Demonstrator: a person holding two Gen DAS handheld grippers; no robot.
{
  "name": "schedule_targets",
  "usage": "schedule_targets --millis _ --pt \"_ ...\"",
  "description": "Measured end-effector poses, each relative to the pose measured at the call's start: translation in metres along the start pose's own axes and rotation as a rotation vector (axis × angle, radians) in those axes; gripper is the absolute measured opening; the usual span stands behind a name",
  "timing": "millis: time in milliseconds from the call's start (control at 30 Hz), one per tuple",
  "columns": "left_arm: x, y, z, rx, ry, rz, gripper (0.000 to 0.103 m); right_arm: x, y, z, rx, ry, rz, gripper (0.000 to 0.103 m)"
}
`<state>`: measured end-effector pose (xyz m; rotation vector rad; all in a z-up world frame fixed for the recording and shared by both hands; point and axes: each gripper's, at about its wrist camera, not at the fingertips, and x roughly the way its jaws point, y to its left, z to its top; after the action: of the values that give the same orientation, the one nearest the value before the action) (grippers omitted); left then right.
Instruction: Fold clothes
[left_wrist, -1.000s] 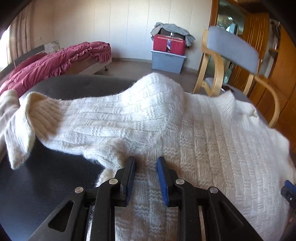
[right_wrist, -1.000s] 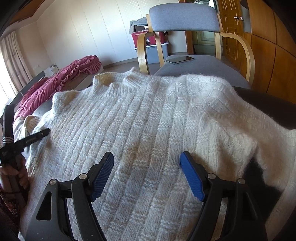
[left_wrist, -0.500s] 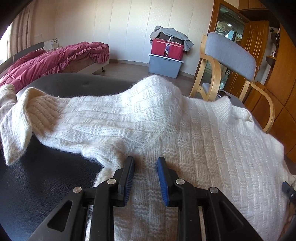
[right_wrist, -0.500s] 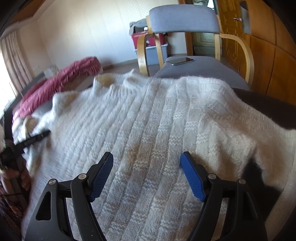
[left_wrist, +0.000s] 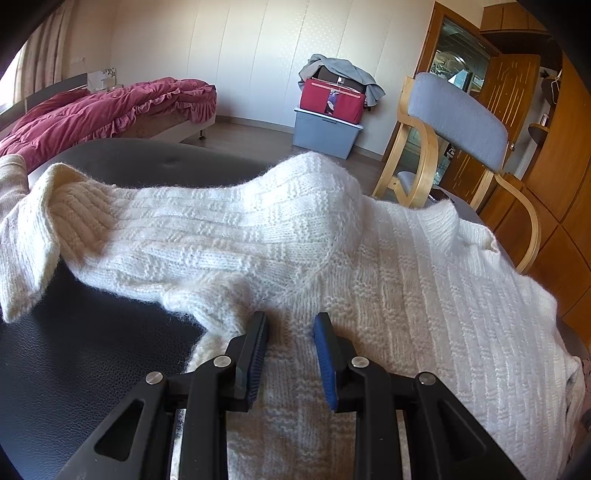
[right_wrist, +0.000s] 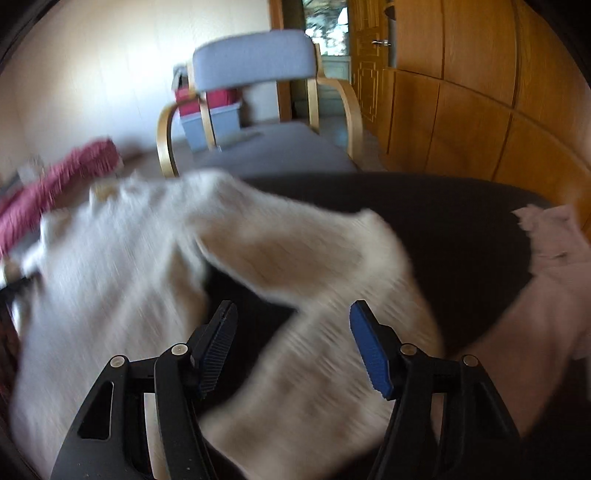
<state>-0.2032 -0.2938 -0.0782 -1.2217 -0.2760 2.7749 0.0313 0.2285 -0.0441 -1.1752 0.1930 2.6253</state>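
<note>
Knitwear fills most of what I see past my left gripper (left_wrist: 290, 326): a cream sweater (left_wrist: 424, 302) in a chunky basket-weave knit, spread flat on a black leather-grained surface (left_wrist: 74, 350). My left gripper's blue ribbed pads (left_wrist: 325, 350) sit a narrow gap apart with a ridge of the knit running between them; I cannot tell whether they actually pinch it. Just ahead and to the left of that gripper, one sleeve (left_wrist: 203, 236) lies stretched out sideways, fuzzy at the edges, ending in a ribbed cuff (left_wrist: 33, 236) that is folded back. Farther ahead the shoulder humps up into a rounded mound.

My right gripper (right_wrist: 291, 325) is released, its fingers spread wide. That view is badly blurred. Between and just beyond its fingers lies the other sleeve (right_wrist: 314, 266), bent in a loose angle over the dark surface, with the sweater's body off to the left. To the right of this gripper lies a pale pink cloth (right_wrist: 554, 266), soft and crumpled.

Beyond the sweater stands a bentwood armchair (left_wrist: 458, 125) with curved blond arms and grey upholstered pads. Far left is a bed with a ruffled crimson quilt (left_wrist: 103, 110). Against the back wall a red fabric box (left_wrist: 332, 99) sits on a grey plastic bin (left_wrist: 325, 133). Glossy wooden panelling (right_wrist: 498, 110) runs along the right.
</note>
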Motion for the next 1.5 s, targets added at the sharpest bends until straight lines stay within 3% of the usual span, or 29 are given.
schedule_targets --millis 267,333,533,600,767,867,1000,1100,1200,1333,1433,1500 --pt "-0.001 0.005 0.000 -0.018 0.001 -0.025 0.026 -0.008 0.030 -0.045 -0.193 0.058 -0.009 0.067" --pt "-0.001 0.006 0.000 -0.024 0.001 -0.031 0.026 -0.007 0.036 -0.049 -0.210 0.044 -0.024 0.067" --pt "-0.001 0.008 0.001 -0.028 0.002 -0.039 0.026 -0.001 0.021 -0.046 -0.147 0.063 0.035 0.063" --pt "-0.001 0.006 0.000 -0.030 0.002 -0.040 0.026 0.000 0.016 -0.045 -0.125 0.070 0.056 0.045" --pt "-0.002 0.008 0.001 -0.033 0.002 -0.045 0.026 0.004 0.001 -0.037 -0.042 0.083 0.101 0.019" --pt "-0.002 0.009 0.000 -0.034 0.003 -0.047 0.026 0.005 -0.014 -0.026 0.038 0.072 0.122 0.017" --pt "-0.002 0.009 0.001 -0.034 0.003 -0.048 0.026 -0.002 -0.061 0.006 0.188 -0.015 0.104 0.016" --pt "-0.002 0.010 0.001 -0.032 0.003 -0.050 0.026 -0.009 -0.114 0.037 0.325 -0.111 0.021 0.016" --pt "-0.002 0.011 0.001 -0.035 0.002 -0.053 0.026 -0.003 -0.163 0.060 0.438 -0.150 -0.086 0.016" --pt "-0.002 0.012 0.001 -0.037 0.002 -0.055 0.026 0.023 -0.197 0.067 0.528 -0.090 -0.172 0.017" --pt "-0.003 0.012 0.001 -0.039 0.001 -0.058 0.026 0.044 -0.214 0.067 0.568 -0.016 -0.313 0.025" --pt "-0.003 0.012 0.001 -0.040 0.001 -0.059 0.026 0.042 -0.221 0.061 0.609 -0.005 -0.468 0.038"
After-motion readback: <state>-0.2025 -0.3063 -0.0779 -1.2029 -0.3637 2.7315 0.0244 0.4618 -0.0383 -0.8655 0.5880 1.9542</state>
